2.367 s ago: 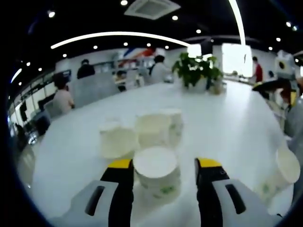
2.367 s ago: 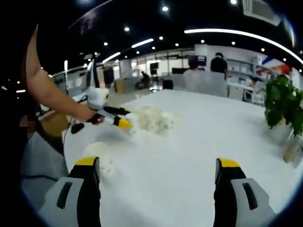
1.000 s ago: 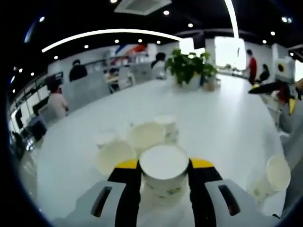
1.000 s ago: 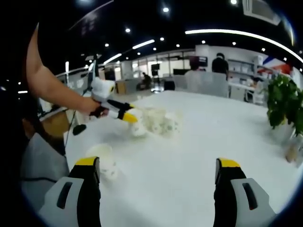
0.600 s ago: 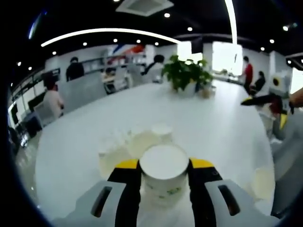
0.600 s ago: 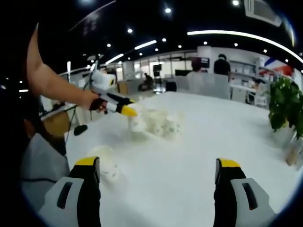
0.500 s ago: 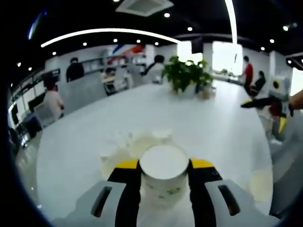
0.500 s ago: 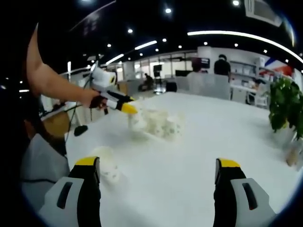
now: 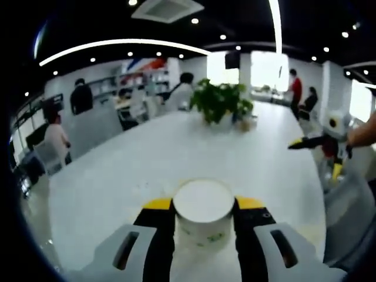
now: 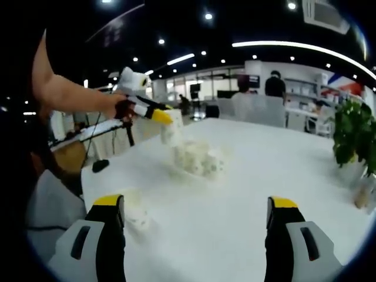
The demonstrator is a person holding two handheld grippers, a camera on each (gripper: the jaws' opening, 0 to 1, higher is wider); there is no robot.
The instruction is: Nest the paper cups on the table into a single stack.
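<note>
Left gripper (image 9: 204,204) pinches upturned paper cup (image 9: 204,212) above white table (image 9: 147,153) | right gripper (image 10: 197,207) spread wide | cup cluster (image 10: 198,157) mid-table | lone cup (image 10: 136,210) near its left jaw

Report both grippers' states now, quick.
Left gripper: shut on a paper cup.
Right gripper: open, holding nothing.

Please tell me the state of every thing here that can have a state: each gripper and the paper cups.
left gripper: shut on a paper cup, raised above the table.
held paper cup: upside down, clamped between the jaws, off the table.
right gripper: open, holding nothing.
cluster of cups: on the table below the held cup, not yet stacked.
lone cup: lying on its side on the table, apart from the cluster.
</note>
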